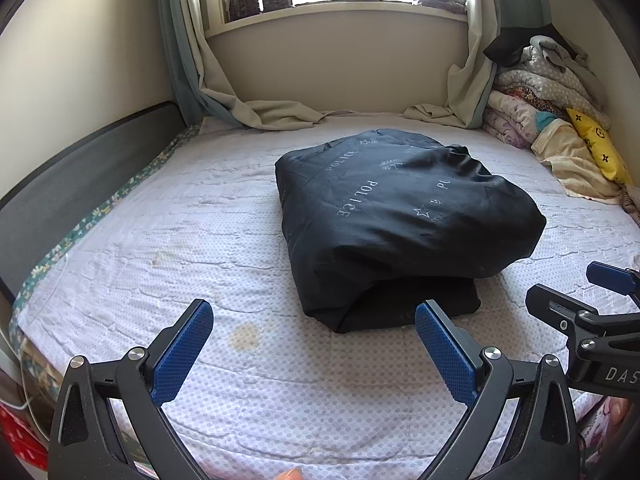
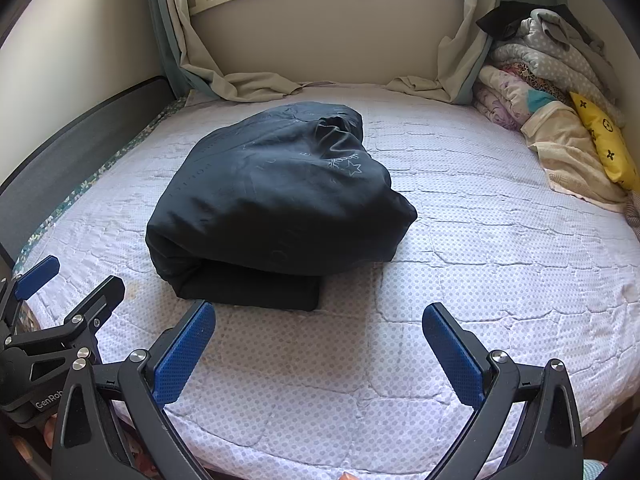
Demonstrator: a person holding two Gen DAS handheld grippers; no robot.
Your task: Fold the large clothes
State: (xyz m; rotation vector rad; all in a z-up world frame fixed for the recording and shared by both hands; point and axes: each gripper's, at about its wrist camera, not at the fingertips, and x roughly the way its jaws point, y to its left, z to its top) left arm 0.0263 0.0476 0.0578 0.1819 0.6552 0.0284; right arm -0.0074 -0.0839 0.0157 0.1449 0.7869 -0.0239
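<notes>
Left wrist view shows the dark navy garment [image 1: 404,216] (it has "POLICE" printed all over it, looks like a jacket or its lining, can't say for sure) sitting as a chunky folded bundle near the middle of the bed [image 1: 160,240]. So most of the folding looks done to me. It's doubled over on itself, with a flatter black layer poking out underneath at the near edge.

Both grippers are off it. The left gripper [image 1: 314,346] is spread wide and empty, hovering over the quilt just short of the bundle. The right gripper [image 2: 318,350] is the same, jaws apart, nothing in them, the bundle ahead and a bit to its left.

What's left? Honestly not much. The top layer is puffy and lopsided, bulging on the right side, and the bottom layer isn't lined up with it. I'd guess a tidy-up or press-down, or it's finished. The heap of bedding [image 2: 552,92] in the far right corner isn't touched.
</notes>
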